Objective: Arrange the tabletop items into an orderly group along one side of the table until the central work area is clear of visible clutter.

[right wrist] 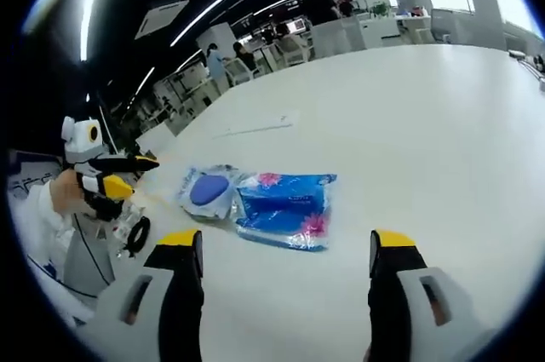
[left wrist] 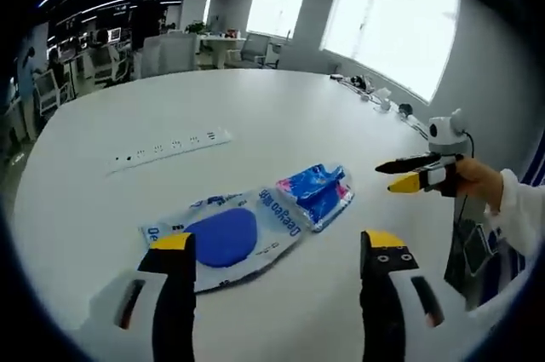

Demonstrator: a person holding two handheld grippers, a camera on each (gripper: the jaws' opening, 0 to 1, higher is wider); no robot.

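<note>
A clear bag holding a blue round pad [left wrist: 223, 238] lies flat on the white table [left wrist: 281, 115], just beyond my left gripper [left wrist: 278, 240], which is open and empty. A blue packet with pink print [left wrist: 317, 193] touches the bag's right end. In the right gripper view the blue packet [right wrist: 283, 207] lies just ahead of my right gripper [right wrist: 287, 238], also open and empty, with the clear bag [right wrist: 209, 190] to its left. The right gripper [left wrist: 409, 173] hovers off the table's right edge in a hand. The left gripper [right wrist: 128, 173] shows at the left.
A white power strip [left wrist: 170, 147] lies further back on the table, also seen as a power strip [right wrist: 255, 128] in the right gripper view. Cables and small items [left wrist: 375, 94] sit along the far right edge. Chairs and desks [left wrist: 170, 51] stand beyond the table.
</note>
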